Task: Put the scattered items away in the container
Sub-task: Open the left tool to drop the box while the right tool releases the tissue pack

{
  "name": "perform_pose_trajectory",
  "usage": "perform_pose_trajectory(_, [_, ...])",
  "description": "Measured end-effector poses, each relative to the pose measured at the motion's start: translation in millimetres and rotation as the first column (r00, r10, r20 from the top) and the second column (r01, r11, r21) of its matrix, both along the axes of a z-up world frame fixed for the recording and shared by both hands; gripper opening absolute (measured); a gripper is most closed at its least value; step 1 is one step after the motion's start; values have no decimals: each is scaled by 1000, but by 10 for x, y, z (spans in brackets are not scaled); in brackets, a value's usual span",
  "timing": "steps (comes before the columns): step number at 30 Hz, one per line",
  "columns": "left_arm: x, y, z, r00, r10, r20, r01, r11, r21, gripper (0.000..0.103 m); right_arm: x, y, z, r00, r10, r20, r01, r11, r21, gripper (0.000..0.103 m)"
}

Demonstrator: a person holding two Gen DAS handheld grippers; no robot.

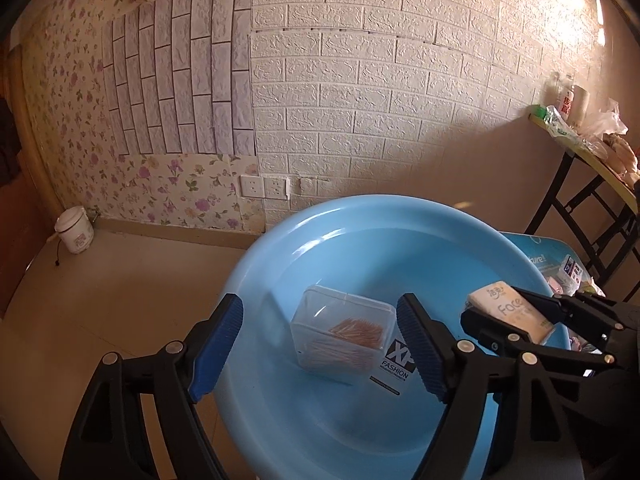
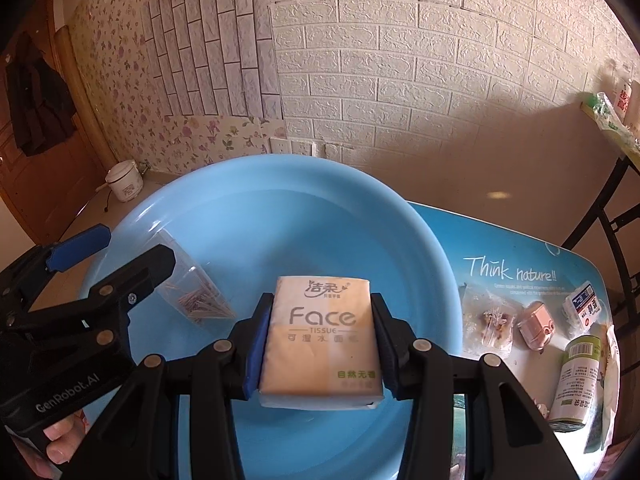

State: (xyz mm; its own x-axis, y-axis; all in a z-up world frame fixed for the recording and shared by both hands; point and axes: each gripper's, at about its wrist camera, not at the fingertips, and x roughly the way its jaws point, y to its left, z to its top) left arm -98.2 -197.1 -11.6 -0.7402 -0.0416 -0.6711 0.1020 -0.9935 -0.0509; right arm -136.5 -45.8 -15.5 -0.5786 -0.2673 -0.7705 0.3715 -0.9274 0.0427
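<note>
A light blue basin sits in front of both grippers. Inside it lies a clear plastic box of toothpicks. My left gripper hangs open over that box, with a gap between each blue pad and the box walls. In the right wrist view the same gripper stands at the basin's left rim above the toothpick box. My right gripper is shut on a beige "Face" tissue pack, held above the basin's near side. The left wrist view shows this pack at the right.
Right of the basin, a printed blue mat carries a pink item, a white packet and a green-and-white can. A white cooker stands on the floor by the wall. A cluttered folding table is at far right.
</note>
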Motion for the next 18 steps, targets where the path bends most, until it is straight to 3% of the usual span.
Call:
perform_pose_trajectory(10, [64, -27, 97, 1000, 0, -25, 0, 1000, 9, 80, 24, -51, 15, 998, 60, -7, -60, 997, -42, 48])
perform_pose_trajectory(11, [64, -40, 105, 1000, 4, -26, -4, 1000, 7, 80, 5, -41, 9, 998, 64, -1, -64, 997, -53, 51])
perform_pose_trajectory(14, [99, -39, 145, 999, 11, -39, -10, 1000, 6, 82, -23, 3, 20, 998, 55, -7, -55, 996, -68, 75])
perform_pose_trajectory(18, [126, -68, 173, 999, 24, -45, -24, 1000, 16, 83, 29, -10, 68, 998, 42, -46, -44, 998, -42, 82])
